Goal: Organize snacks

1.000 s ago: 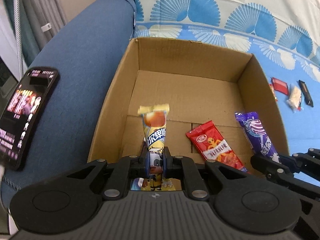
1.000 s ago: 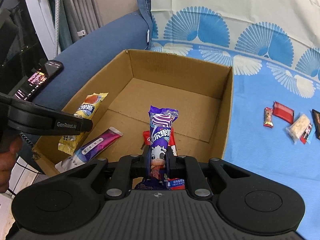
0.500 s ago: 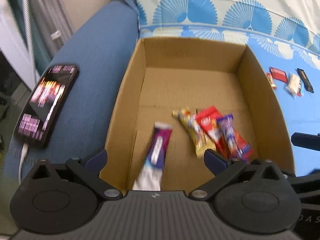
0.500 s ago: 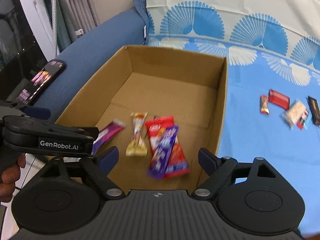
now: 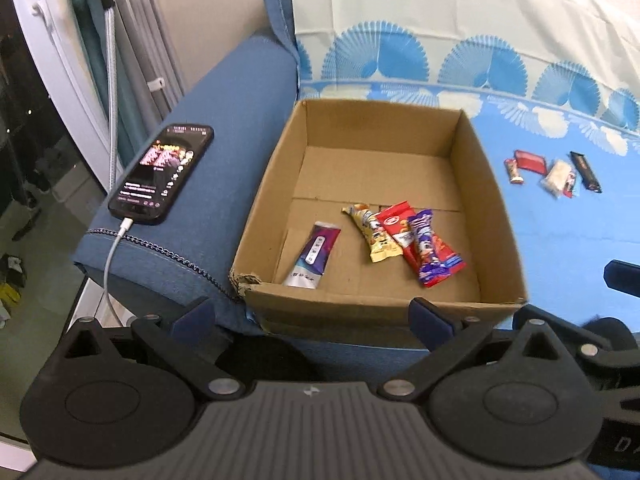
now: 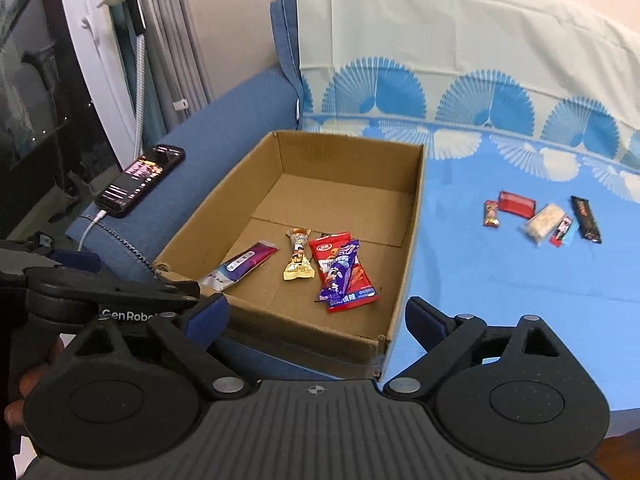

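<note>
An open cardboard box (image 5: 492,184) (image 6: 224,196) sits on the blue sofa. Inside lie a purple-and-white sachet (image 5: 314,254) (image 6: 240,266), a yellow snack (image 5: 372,232) (image 6: 298,260), a red packet (image 5: 396,226) (image 6: 330,250) and a purple packet (image 5: 426,248) (image 6: 340,272) resting on the red one. Several more snacks (image 5: 556,170) (image 6: 544,218) lie on the blue sheet to the right of the box. My left gripper (image 5: 312,316) is open and empty, held back from the box's near wall. My right gripper (image 6: 316,320) is open and empty, also back from the near wall.
A lit phone (image 5: 162,172) (image 6: 140,184) on a charging cable lies on the sofa armrest, left of the box. A patterned blue-and-white sheet (image 5: 580,248) covers the seat and backrest. A window and curtains stand at the far left.
Both grippers opened and dropped their snacks into the box: the yellow one from the left, the purple one from the right. Both grippers then pulled back and up from the box.
</note>
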{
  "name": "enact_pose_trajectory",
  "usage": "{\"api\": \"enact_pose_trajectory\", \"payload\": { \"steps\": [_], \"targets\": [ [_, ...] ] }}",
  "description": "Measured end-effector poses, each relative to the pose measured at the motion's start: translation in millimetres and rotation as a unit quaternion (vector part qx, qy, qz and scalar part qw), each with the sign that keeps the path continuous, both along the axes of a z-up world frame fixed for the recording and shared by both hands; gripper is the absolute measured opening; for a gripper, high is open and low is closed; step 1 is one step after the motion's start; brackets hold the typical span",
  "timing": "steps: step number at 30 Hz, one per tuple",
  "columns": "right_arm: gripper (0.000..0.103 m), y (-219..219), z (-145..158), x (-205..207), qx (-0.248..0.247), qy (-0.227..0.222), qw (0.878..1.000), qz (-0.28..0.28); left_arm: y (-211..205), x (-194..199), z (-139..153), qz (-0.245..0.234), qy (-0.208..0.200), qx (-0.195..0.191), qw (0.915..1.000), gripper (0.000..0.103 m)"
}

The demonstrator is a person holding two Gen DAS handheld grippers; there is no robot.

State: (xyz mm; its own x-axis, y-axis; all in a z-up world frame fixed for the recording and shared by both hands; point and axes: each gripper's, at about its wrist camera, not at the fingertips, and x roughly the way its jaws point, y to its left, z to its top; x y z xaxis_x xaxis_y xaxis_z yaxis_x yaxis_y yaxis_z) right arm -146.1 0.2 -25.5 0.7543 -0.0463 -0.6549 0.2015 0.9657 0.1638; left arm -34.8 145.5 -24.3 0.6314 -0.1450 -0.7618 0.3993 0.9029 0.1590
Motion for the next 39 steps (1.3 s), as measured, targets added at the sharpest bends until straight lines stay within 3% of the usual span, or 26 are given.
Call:
{"api": "enact_pose_trajectory", "payload": {
  "steps": [17,39],
  "targets": [
    [0.098,-3,26,-66,0.001,-0.077,0.997,-0.017,-4,-58,33,-0.012,-0.060,0.008,0.9981,0.103],
    [0.098,-14,24,-83,0.022,-0.095,0.995,-0.036,-24,-69,36,-0.019,-0.047,0.024,0.9984,0.103]
  ]
}}
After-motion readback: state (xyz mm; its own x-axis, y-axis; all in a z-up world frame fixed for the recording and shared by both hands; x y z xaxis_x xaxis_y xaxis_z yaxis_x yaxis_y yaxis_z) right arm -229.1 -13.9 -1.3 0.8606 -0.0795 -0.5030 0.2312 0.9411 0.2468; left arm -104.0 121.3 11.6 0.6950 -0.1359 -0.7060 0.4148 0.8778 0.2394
